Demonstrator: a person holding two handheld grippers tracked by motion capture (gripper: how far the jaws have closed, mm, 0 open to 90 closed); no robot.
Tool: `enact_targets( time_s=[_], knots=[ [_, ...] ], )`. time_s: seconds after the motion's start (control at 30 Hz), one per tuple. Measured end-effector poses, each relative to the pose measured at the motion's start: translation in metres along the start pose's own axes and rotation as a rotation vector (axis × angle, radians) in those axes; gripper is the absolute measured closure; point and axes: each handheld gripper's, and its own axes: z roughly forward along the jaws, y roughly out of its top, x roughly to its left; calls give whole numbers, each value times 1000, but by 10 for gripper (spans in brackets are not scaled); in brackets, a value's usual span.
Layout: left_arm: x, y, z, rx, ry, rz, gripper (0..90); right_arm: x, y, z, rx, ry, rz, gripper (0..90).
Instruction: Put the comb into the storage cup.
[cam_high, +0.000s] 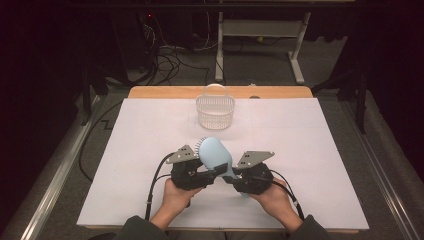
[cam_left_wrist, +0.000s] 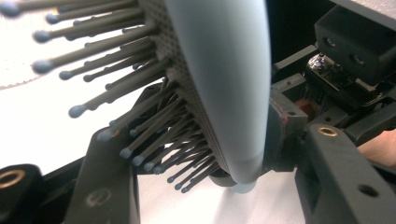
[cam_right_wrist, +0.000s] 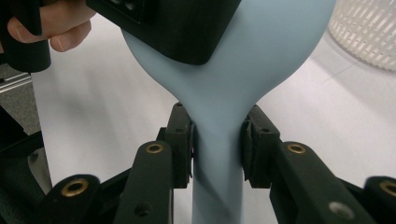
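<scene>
A light blue hairbrush (cam_high: 216, 152) with grey bristles is held above the white table sheet (cam_high: 310, 140), between both grippers, its head pointing away from me. My right gripper (cam_high: 230, 176) is shut on the handle's narrow neck; in the right gripper view the two pads squeeze the hairbrush (cam_right_wrist: 243, 56) from both sides of my right gripper (cam_right_wrist: 217, 121). My left gripper (cam_high: 212, 175) comes in from the left. In its own view the hairbrush (cam_left_wrist: 224, 70) stands between the jaws of my left gripper (cam_left_wrist: 191, 130), one jaw against the bristles, the other against the smooth back.
A white slotted basket (cam_high: 215, 112) stands at the far middle of the sheet, also at the upper right as the basket (cam_right_wrist: 369, 28). A wooden table edge (cam_high: 165, 92) runs behind it. Cables trail from both grippers toward me.
</scene>
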Motion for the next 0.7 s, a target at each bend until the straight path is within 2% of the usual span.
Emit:
enact_targets(
  time_s=[0.7],
  knots=[
    [-4, 4, -4, -12, -12, 5, 511, 0, 1, -1, -24, 30, 13, 678]
  ],
)
